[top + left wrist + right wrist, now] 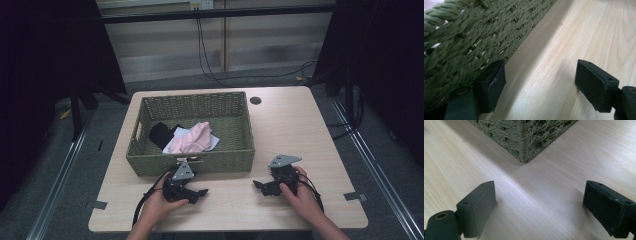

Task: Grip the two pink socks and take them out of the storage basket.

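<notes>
- Your left gripper [199, 192] rests on the pale wooden tabletop [295, 130], just in front of the near wall of the green woven rectangular basket [200, 162]. Its fingers [596, 85] stand wide apart with nothing but bare wood between them. In the left gripper view, 1 finger sits right against the weave at the basket's foot.
- Your right gripper [260, 186] lies on the tabletop to the right of the basket, near its near right corner [524, 150]. Its fingers [477, 206] are also spread wide and hold nothing.
- The work's things lie inside the basket: a crumpled pink cloth [192, 137] near the middle, a white cloth [212, 142] partly under it, and a black cloth [161, 134] to its left.
- By my reading, you are at the starting step: both tools are parked low, and no cloth is touched yet.
- The next move likely calls for lifting 1 gripper above the near rim, then bringing it down over the pink cloth with the fingers kept apart.
- Aim for a raised fold of the cloth, since soft fabric gives the fingers little to pinch where it lies flat.
</notes>
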